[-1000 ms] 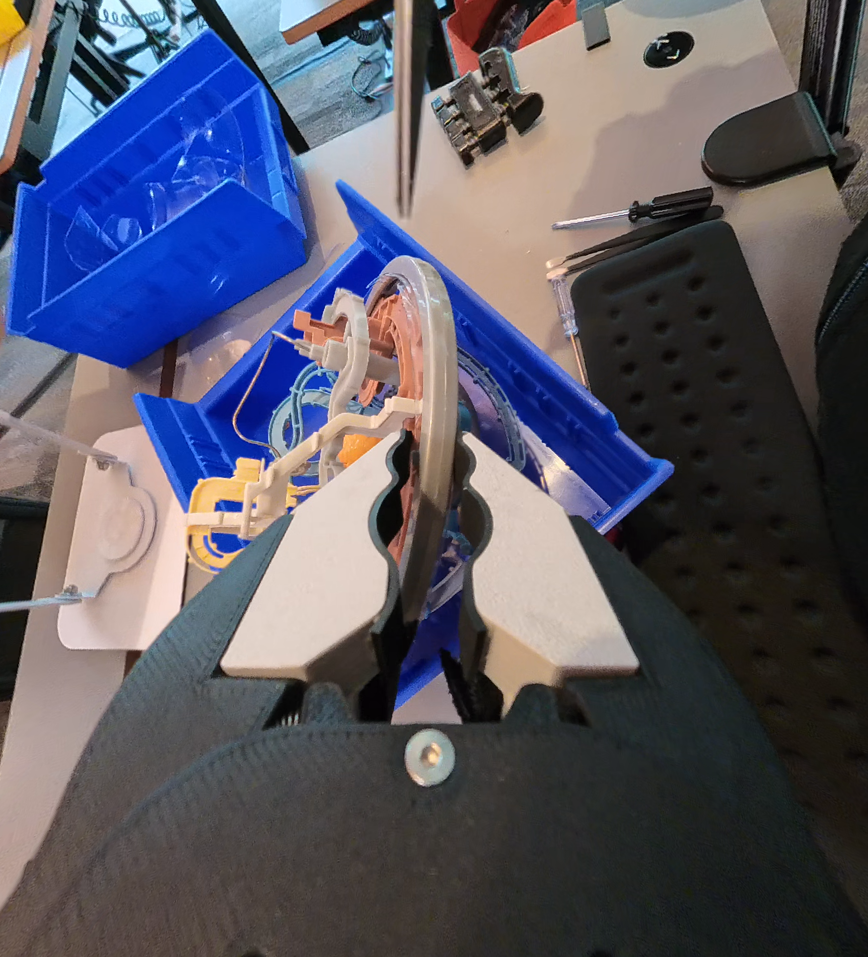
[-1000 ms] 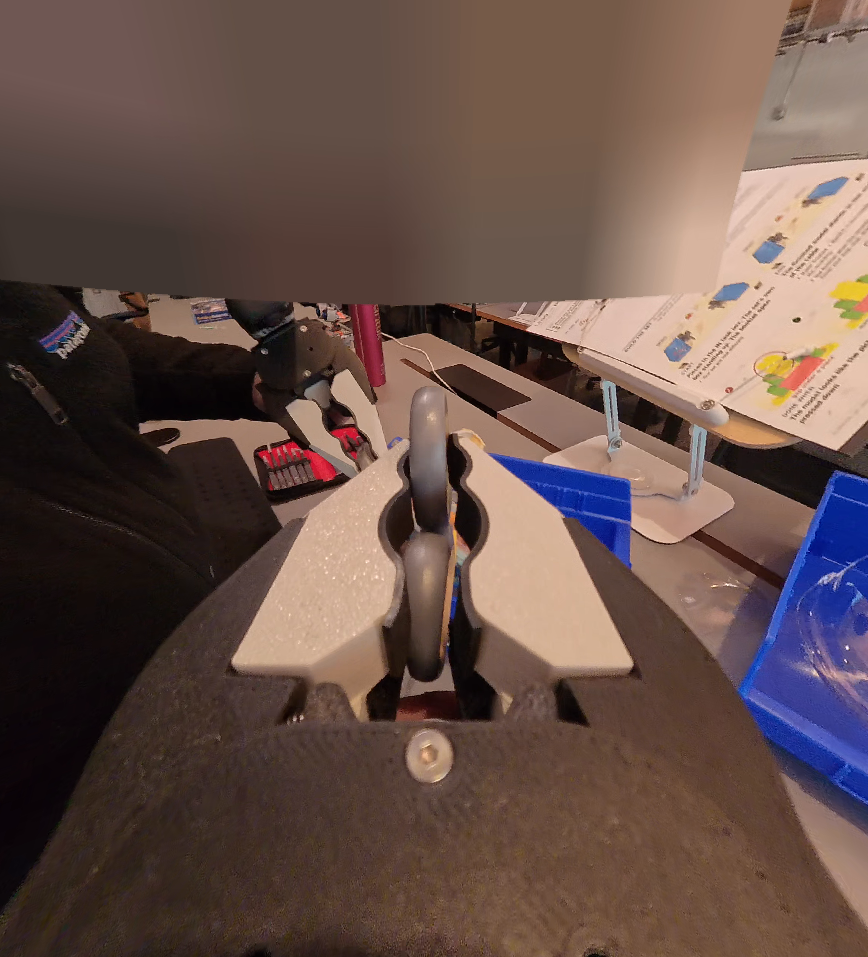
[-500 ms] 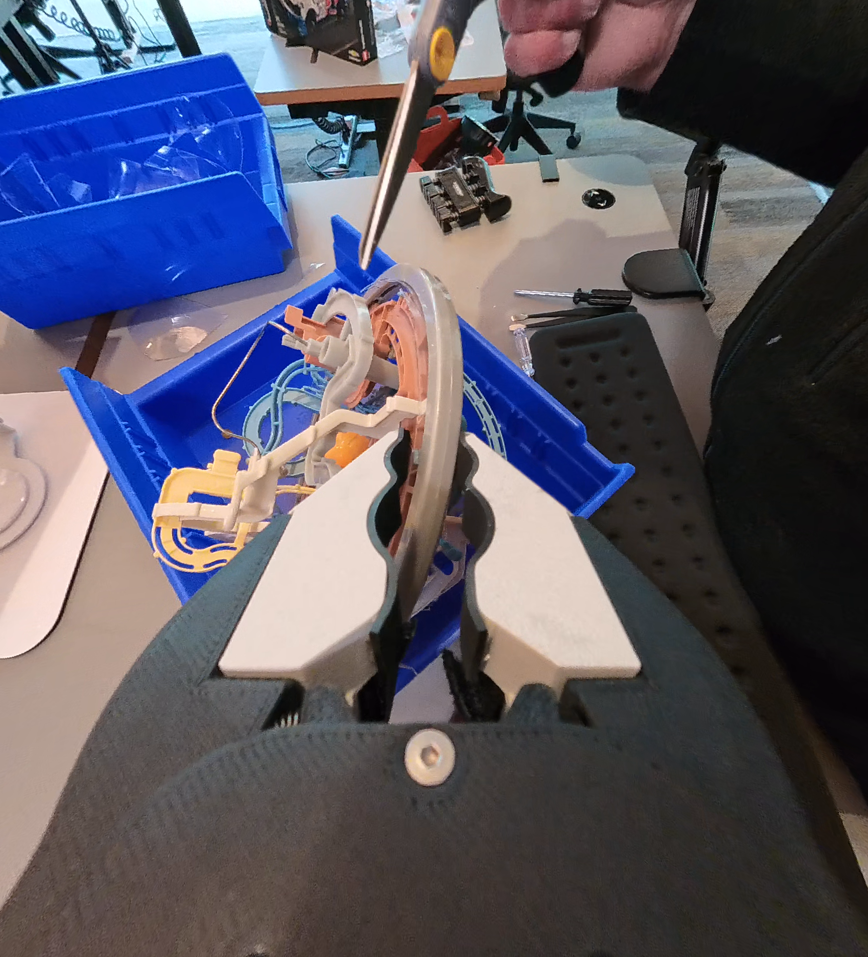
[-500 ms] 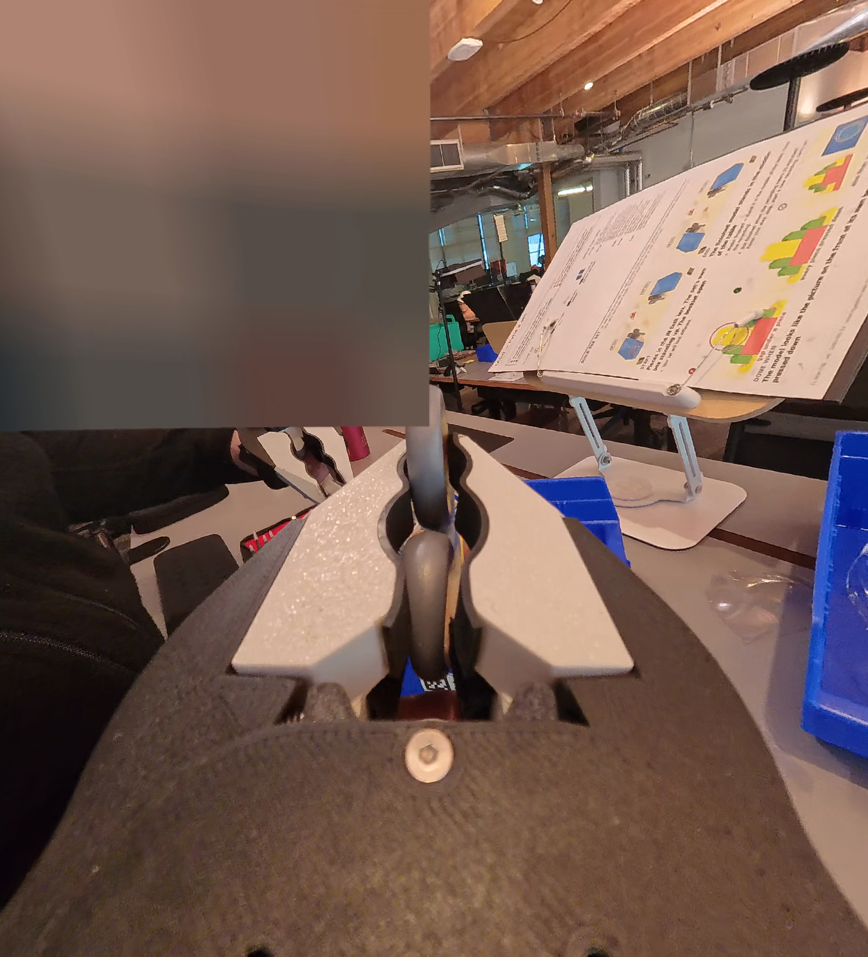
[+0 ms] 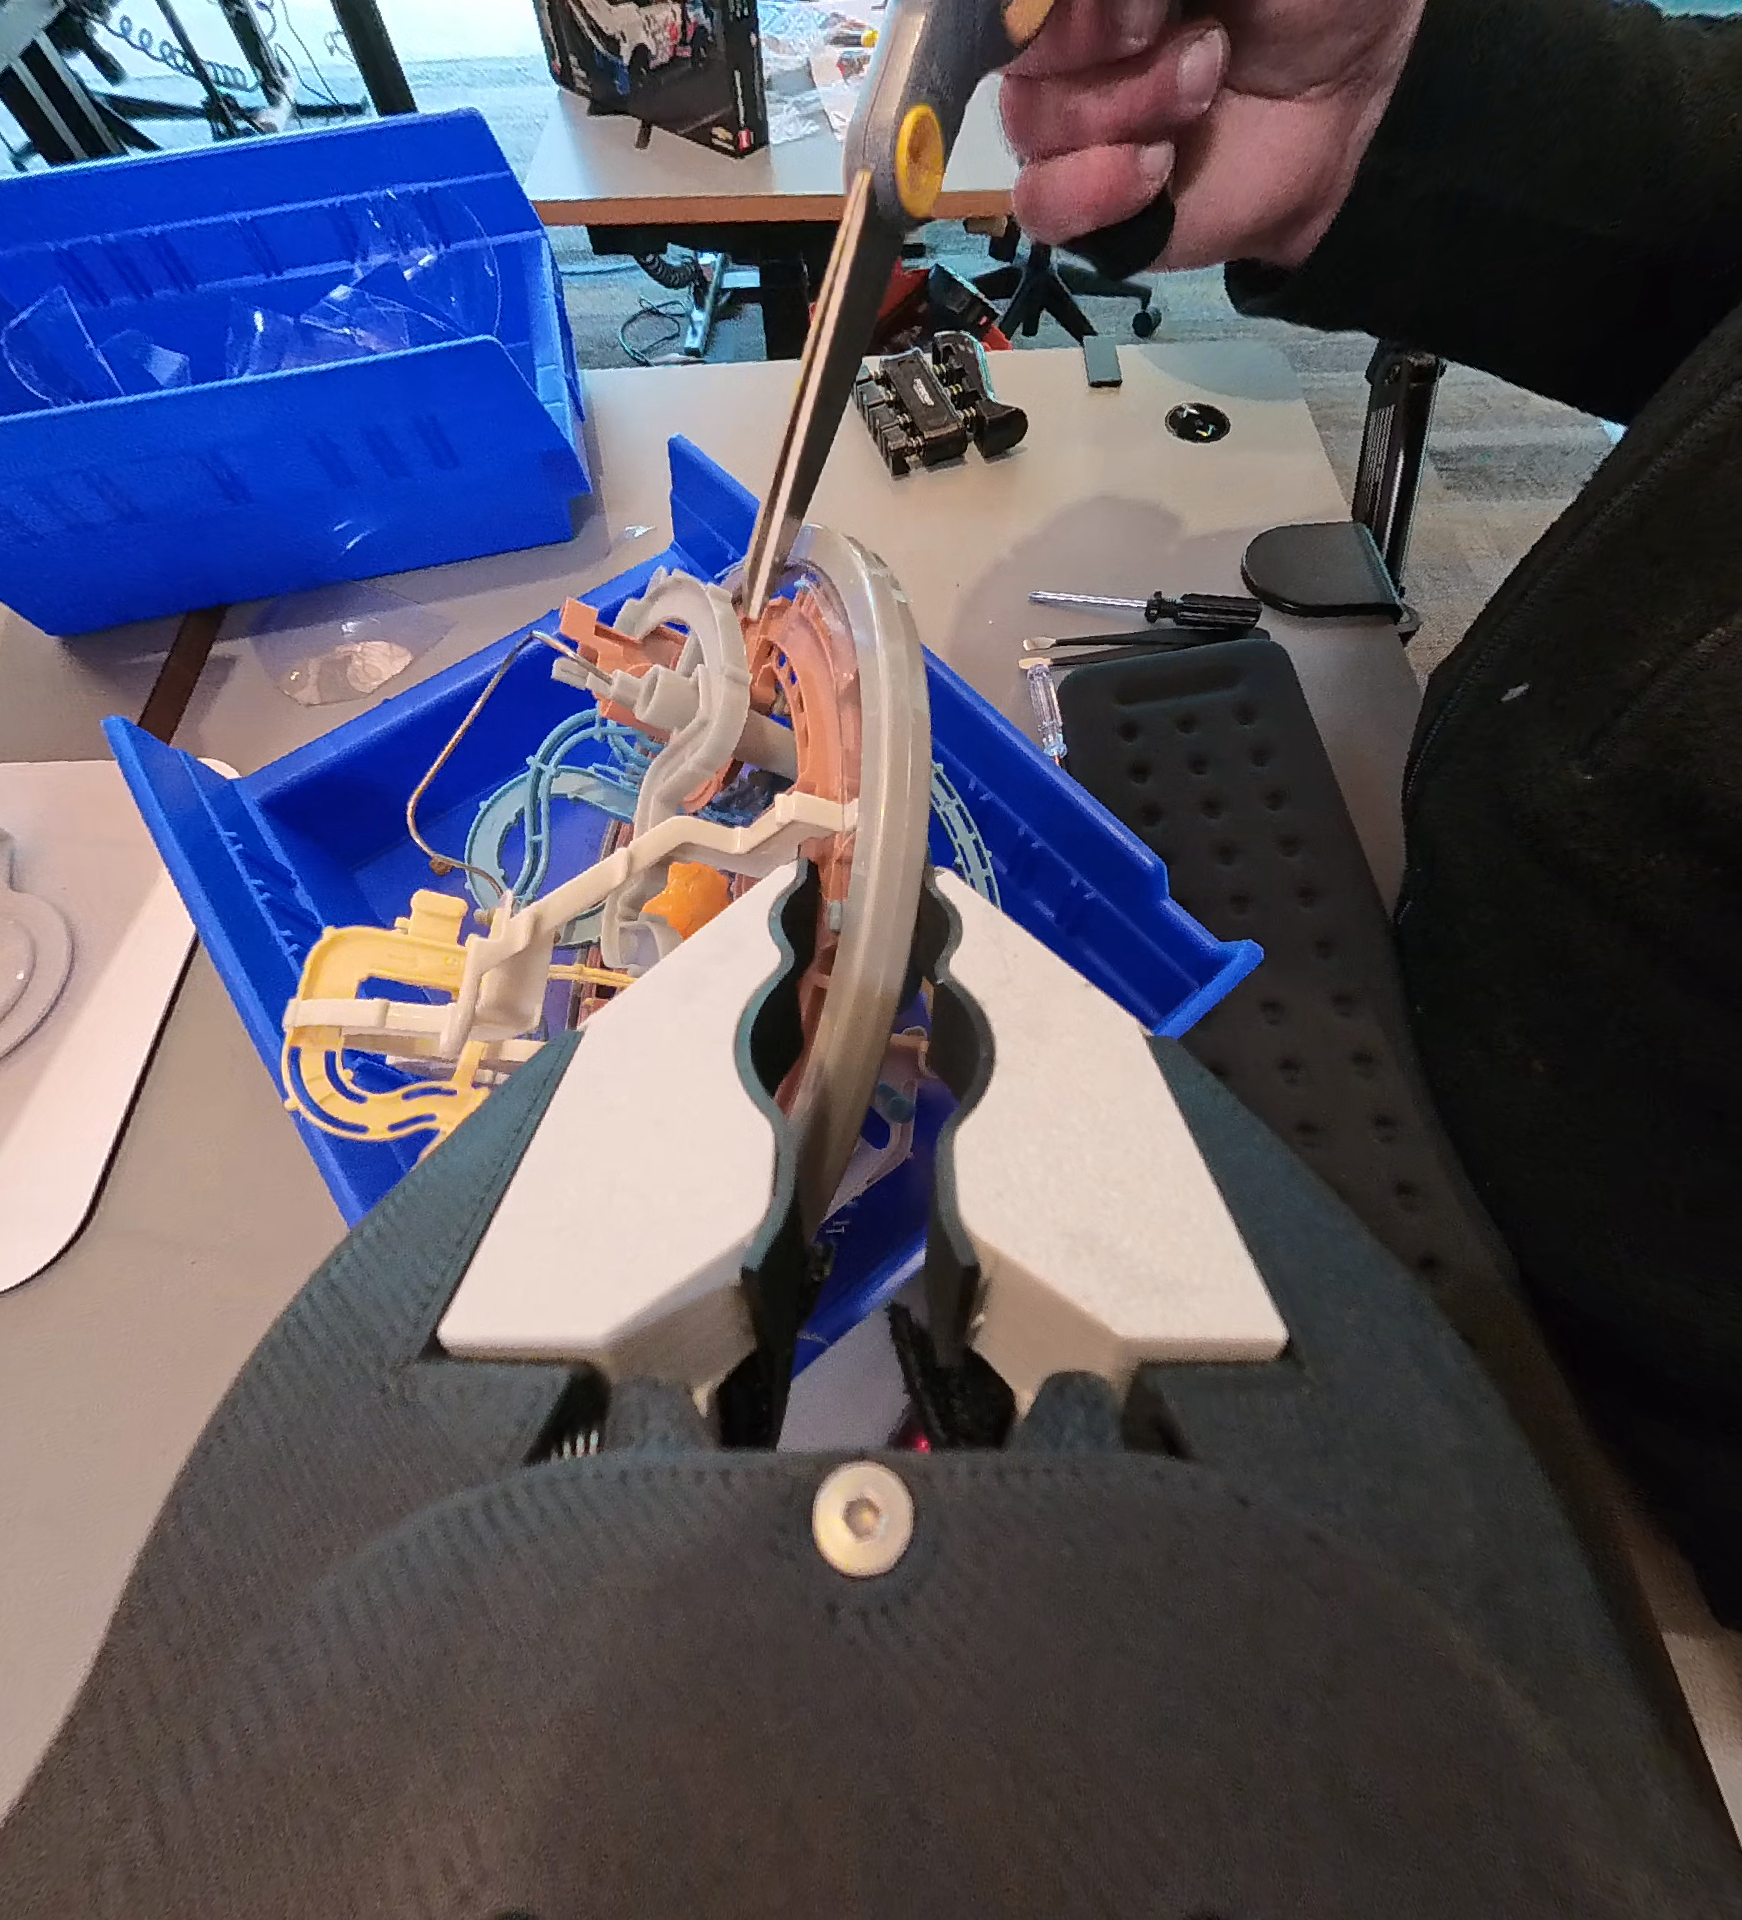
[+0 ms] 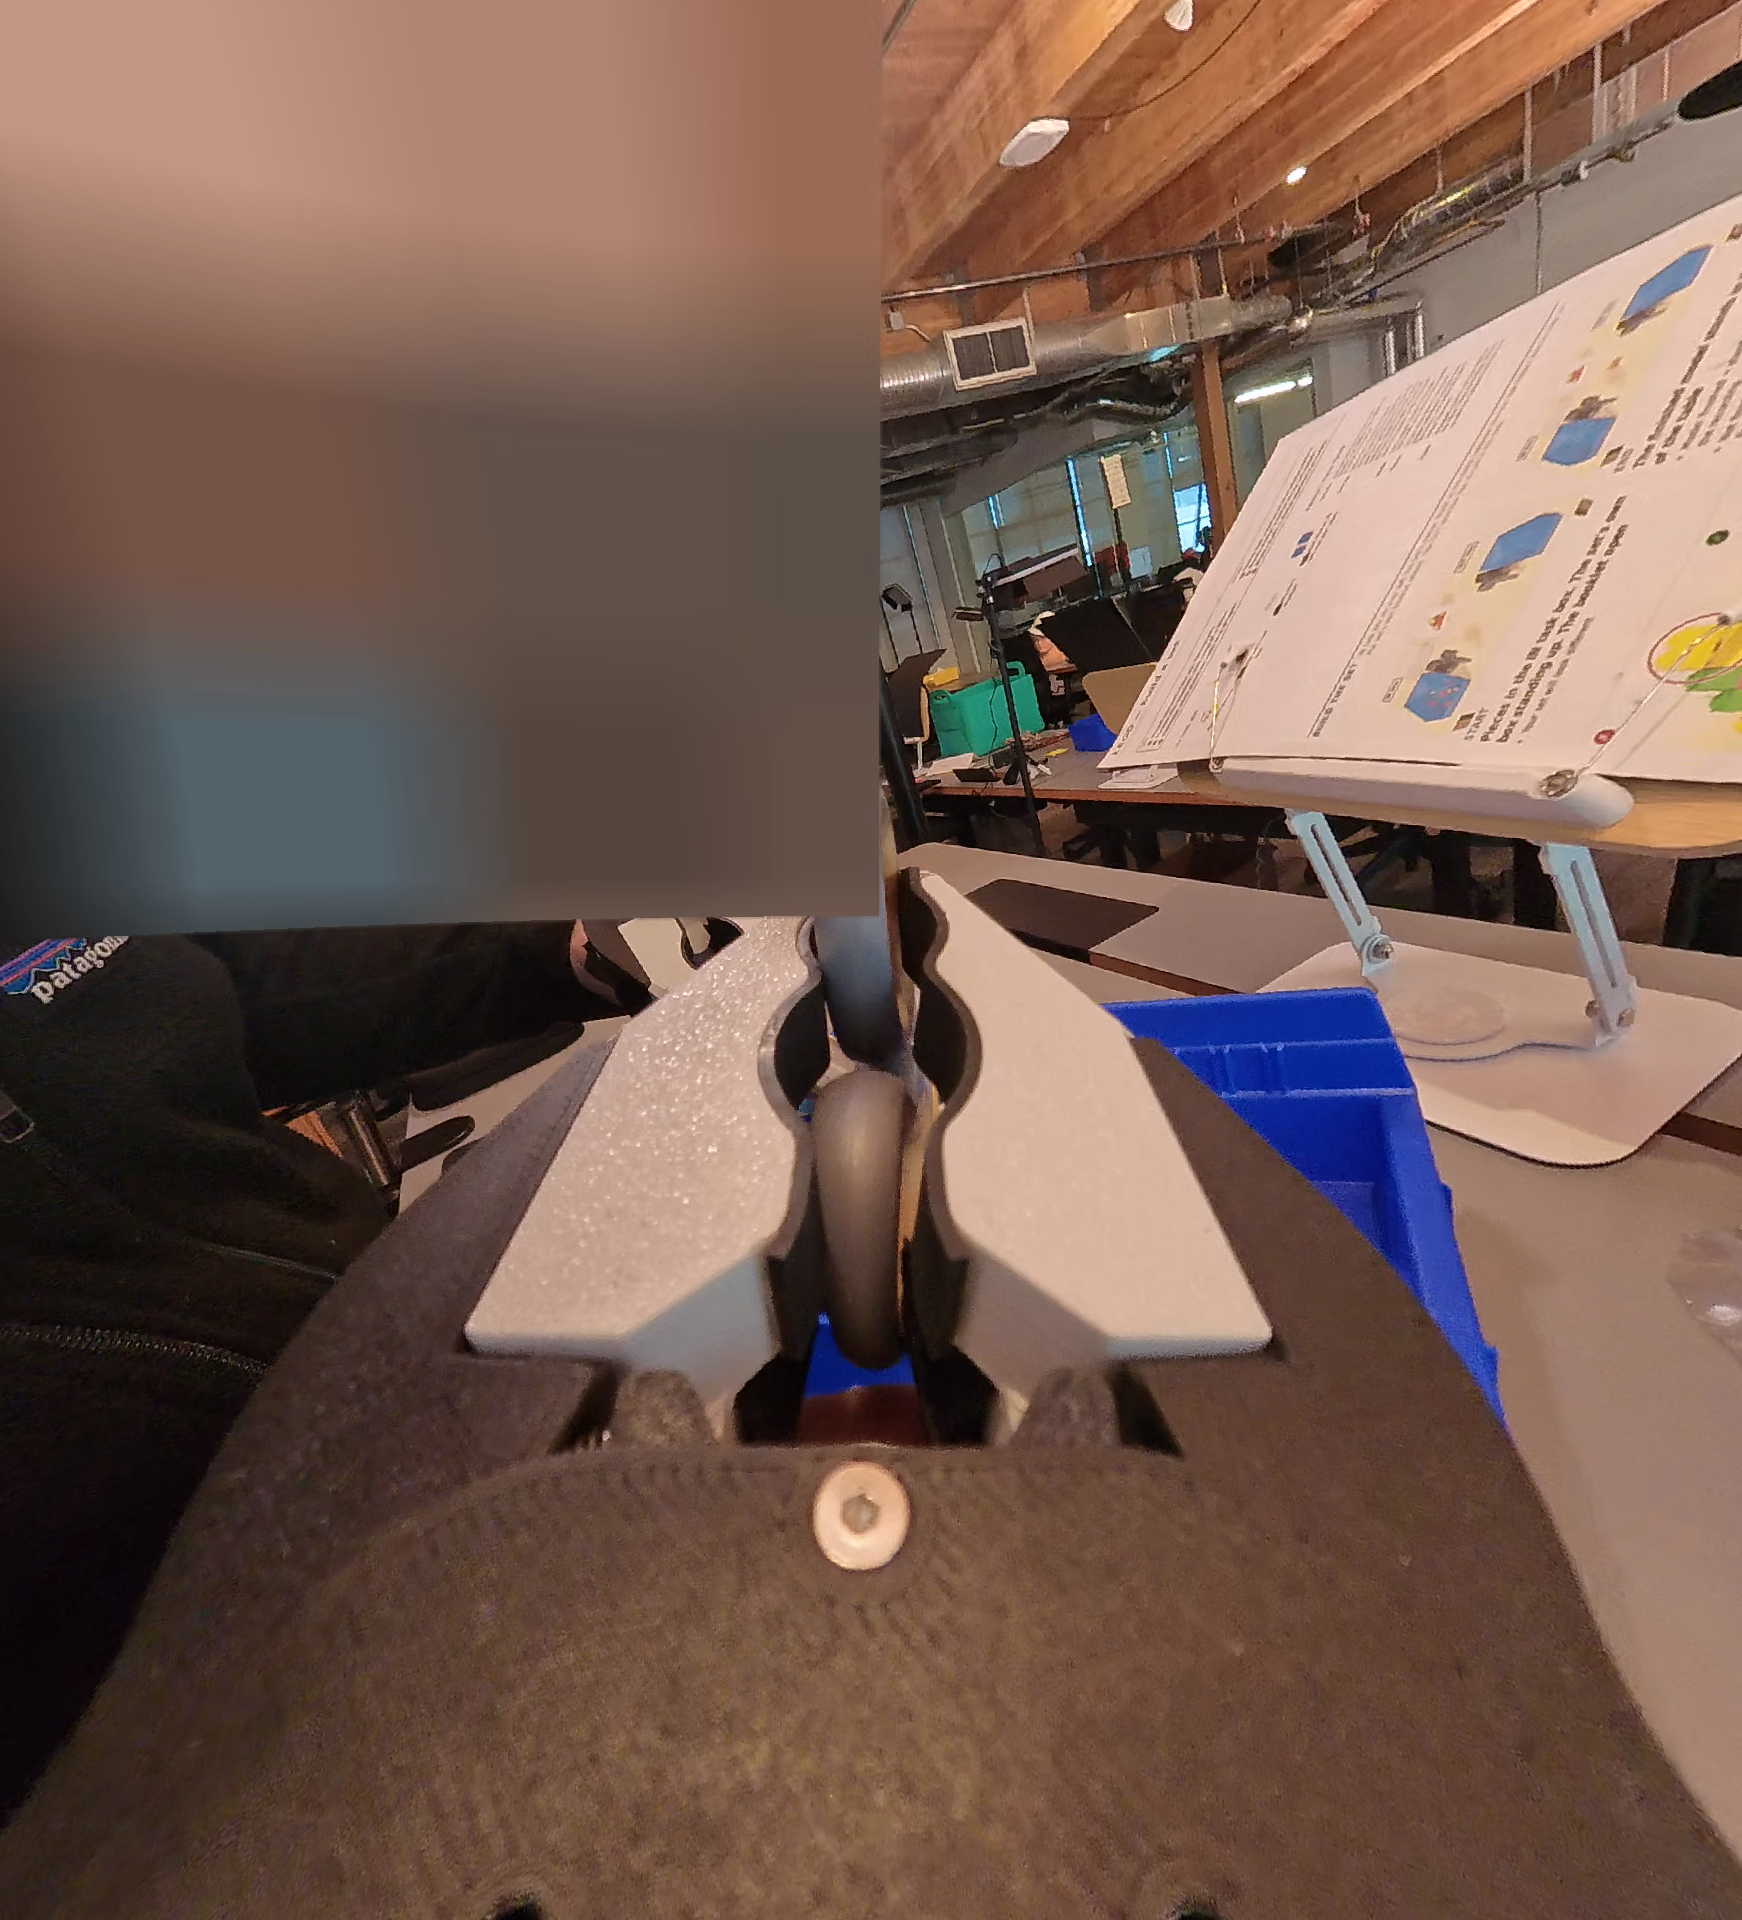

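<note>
Left gripper (image 5: 862, 935) clamps the ring (image 5: 882, 810) above the bin (image 5: 223, 831); right gripper (image 6: 867, 1029) grips scissors (image 5: 836, 343), tips at the ring's top.

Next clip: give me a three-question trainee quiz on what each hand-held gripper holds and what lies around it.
1. True or false: the left hand-held gripper is shut on the grey disc rim.
2. Where does the scissors tip point: A) clear-plastic bin, B) parts assembly, C) black mat?
3. Fill in: the right hand-held gripper clamps a grey ____.

Key: 1 true; 2 B; 3 scissors handle.
</note>
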Demonstrator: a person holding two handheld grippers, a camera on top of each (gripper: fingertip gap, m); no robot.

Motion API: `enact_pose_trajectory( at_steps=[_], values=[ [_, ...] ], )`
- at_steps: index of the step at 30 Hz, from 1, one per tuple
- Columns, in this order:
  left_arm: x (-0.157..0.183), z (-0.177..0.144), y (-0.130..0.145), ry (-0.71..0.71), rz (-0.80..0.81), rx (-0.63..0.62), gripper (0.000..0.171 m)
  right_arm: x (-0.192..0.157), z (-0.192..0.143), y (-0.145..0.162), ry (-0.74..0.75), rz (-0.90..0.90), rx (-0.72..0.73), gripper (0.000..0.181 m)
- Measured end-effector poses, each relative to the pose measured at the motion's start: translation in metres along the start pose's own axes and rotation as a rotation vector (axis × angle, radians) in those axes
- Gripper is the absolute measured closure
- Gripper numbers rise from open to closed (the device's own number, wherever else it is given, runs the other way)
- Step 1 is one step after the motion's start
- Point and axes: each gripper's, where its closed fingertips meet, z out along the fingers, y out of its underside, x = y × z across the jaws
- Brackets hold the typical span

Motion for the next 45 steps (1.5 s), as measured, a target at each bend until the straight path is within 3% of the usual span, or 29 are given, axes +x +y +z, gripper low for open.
enact_pose_trajectory(
  at_steps=[10, 20, 22, 24, 28, 32, 37, 40, 43, 45],
  values=[
    [0.015, 0.003, 0.004, -0.005, 0.056, -0.047, 0.153, -0.016, 0.015, 0.029, 0.004, 0.004, -0.011, 0.173],
    [0.030, 0.001, 0.012, -0.032, 0.131, -0.150, 0.152, -0.057, 0.025, 0.059, 0.025, -0.218, -0.116, 0.173],
    [0.033, -0.001, 0.014, -0.033, 0.129, -0.178, 0.150, -0.064, 0.027, 0.064, 0.028, -0.255, -0.135, 0.173],
    [0.035, -0.006, 0.013, -0.043, 0.101, -0.186, 0.136, -0.069, 0.028, 0.071, 0.033, -0.282, -0.171, 0.173],
    [0.040, -0.015, -0.002, -0.068, 0.073, -0.145, 0.136, -0.071, 0.028, 0.075, 0.043, -0.286, -0.188, 0.173],
    [0.057, 0.004, -0.028, -0.066, 0.073, -0.087, 0.135, -0.071, 0.031, 0.074, 0.042, -0.294, -0.201, 0.173],
    [0.054, 0.038, 0.004, -0.166, 0.115, -0.259, 0.134, -0.072, 0.031, 0.075, 0.037, -0.294, -0.209, 0.173],
    [0.054, 0.045, 0.006, -0.184, 0.097, -0.274, 0.142, -0.074, 0.031, 0.077, 0.031, -0.316, -0.224, 0.173],
    [0.051, 0.049, 0.007, -0.242, 0.179, -0.278, 0.155, -0.074, 0.032, 0.078, 0.027, -0.324, -0.233, 0.173],
    [0.051, 0.050, 0.008, -0.239, 0.188, -0.277, 0.155, -0.072, 0.033, 0.078, 0.032, -0.315, -0.242, 0.173]
  ],
)
